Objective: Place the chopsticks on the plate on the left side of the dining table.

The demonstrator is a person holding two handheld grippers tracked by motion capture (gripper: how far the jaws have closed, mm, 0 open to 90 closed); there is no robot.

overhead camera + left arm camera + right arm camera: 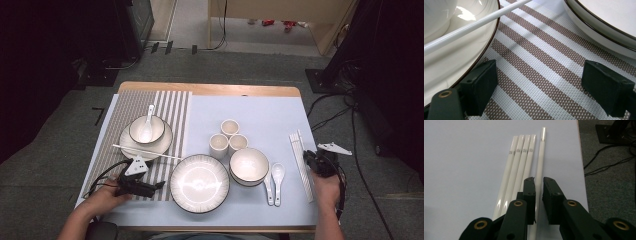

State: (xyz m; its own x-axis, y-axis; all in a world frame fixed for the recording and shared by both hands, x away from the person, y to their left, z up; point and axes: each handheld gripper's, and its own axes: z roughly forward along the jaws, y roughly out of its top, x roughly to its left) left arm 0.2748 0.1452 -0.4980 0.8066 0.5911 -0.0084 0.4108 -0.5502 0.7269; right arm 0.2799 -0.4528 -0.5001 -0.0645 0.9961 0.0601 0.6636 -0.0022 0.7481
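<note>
Faintly, unreadable marks on chopsticks [520,165]

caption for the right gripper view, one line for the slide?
Right gripper fingers closed around one white chopstick lying beside four others near the table's edge.

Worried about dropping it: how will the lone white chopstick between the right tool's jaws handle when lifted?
The chopstick looks glossy, so probably slippery. Thin and rigid, likely light but brittle if ceramic. Gripped near one end by the right tool, it may pivot.
</note>
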